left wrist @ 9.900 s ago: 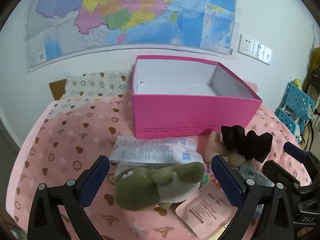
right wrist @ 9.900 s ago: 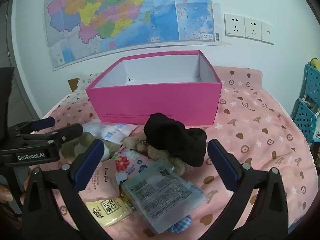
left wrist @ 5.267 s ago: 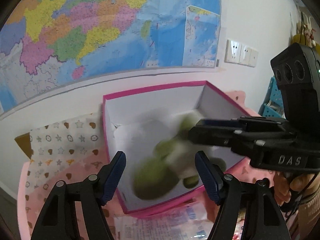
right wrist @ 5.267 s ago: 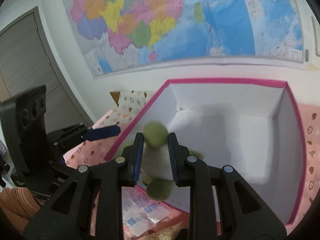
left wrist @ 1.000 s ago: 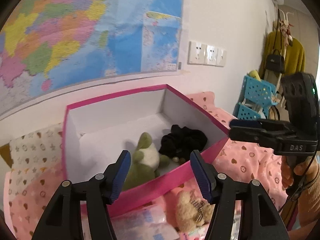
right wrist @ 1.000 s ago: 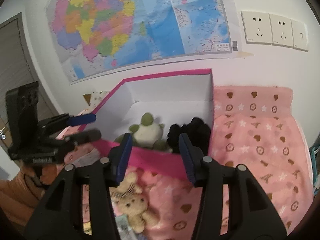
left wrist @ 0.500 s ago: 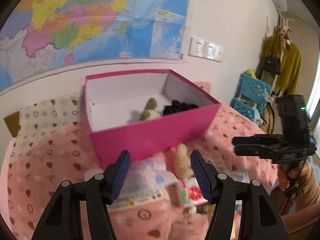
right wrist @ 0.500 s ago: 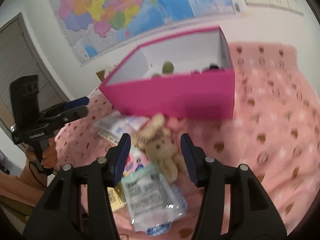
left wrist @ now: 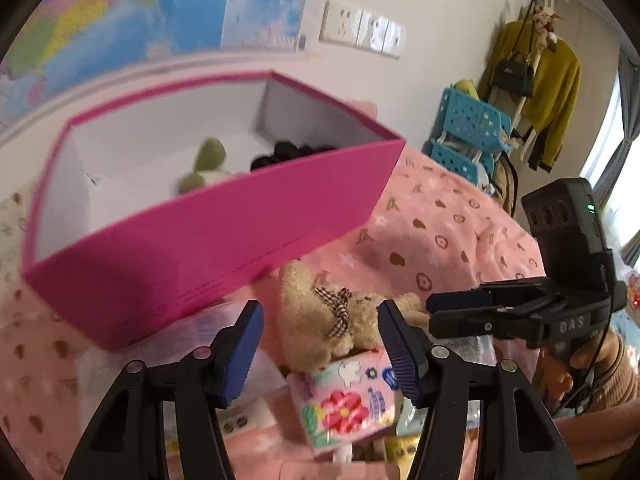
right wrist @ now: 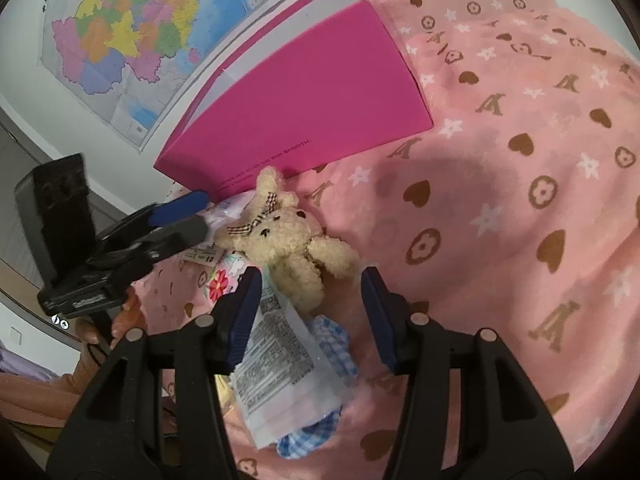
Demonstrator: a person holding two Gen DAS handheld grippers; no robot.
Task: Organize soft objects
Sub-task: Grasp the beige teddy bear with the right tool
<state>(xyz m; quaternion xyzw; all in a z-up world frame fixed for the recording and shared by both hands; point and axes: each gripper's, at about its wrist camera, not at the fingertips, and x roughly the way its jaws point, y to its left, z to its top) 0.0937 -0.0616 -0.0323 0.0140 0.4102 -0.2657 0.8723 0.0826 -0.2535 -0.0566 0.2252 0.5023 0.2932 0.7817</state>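
Note:
A pink box (left wrist: 224, 240) stands on the pink bedspread; it holds a green plush (left wrist: 204, 164) and a black soft item (left wrist: 288, 152). A beige teddy bear (left wrist: 332, 320) with a checked bow lies in front of the box, also in the right wrist view (right wrist: 288, 240). My left gripper (left wrist: 320, 344) is open and empty just above the bear. My right gripper (right wrist: 310, 304) is open and empty, its fingers either side of the bear's legs. The box also shows in the right wrist view (right wrist: 300, 96).
A floral tissue pack (left wrist: 348, 404) lies under the bear. A clear packet with a printed label (right wrist: 280, 356) lies over a blue checked cloth (right wrist: 332, 344). More flat packets lie at the left. A blue basket rack (left wrist: 468, 128) stands beside the bed.
Both grippers have dropped from above the box toward the beige bear in front of it. Both remain open.

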